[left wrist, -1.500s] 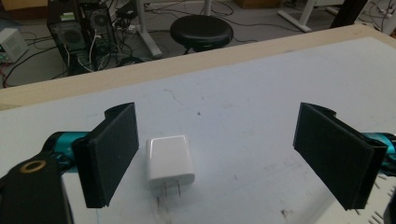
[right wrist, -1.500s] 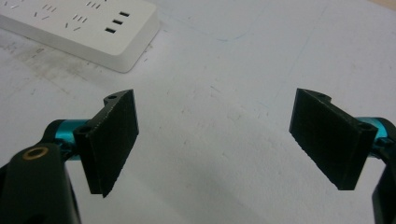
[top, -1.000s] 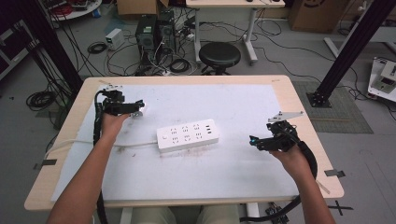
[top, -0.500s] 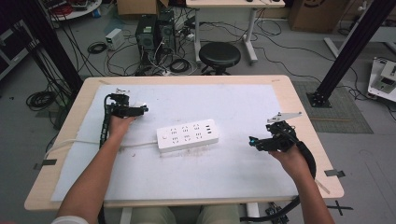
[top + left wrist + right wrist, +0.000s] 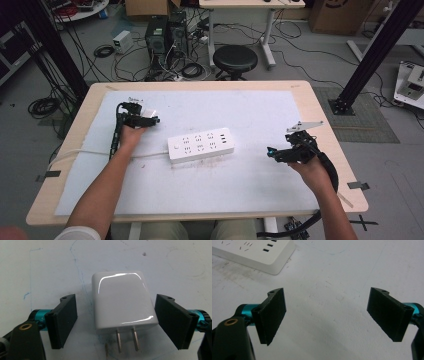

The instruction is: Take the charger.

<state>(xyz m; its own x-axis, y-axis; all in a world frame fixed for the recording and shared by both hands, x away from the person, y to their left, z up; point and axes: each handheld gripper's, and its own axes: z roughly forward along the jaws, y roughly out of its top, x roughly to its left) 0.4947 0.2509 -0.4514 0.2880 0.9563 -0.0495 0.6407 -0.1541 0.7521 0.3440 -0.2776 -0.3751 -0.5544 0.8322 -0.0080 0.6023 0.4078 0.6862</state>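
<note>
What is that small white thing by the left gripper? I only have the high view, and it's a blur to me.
Observer: In the left gripper view it's a white plug adapter with two metal prongs, lying on the mat.
Operator: Is the left gripper holding it?
Observer: Not yet. The jaws stand open on either side of it, with gaps visible.
Operator: Which way do the prongs point?
Observer: Back toward the gripper's camera.
Operator: And the right gripper?
Observer: Open over bare mat, with a corner of the power strip ahead of it.
</note>
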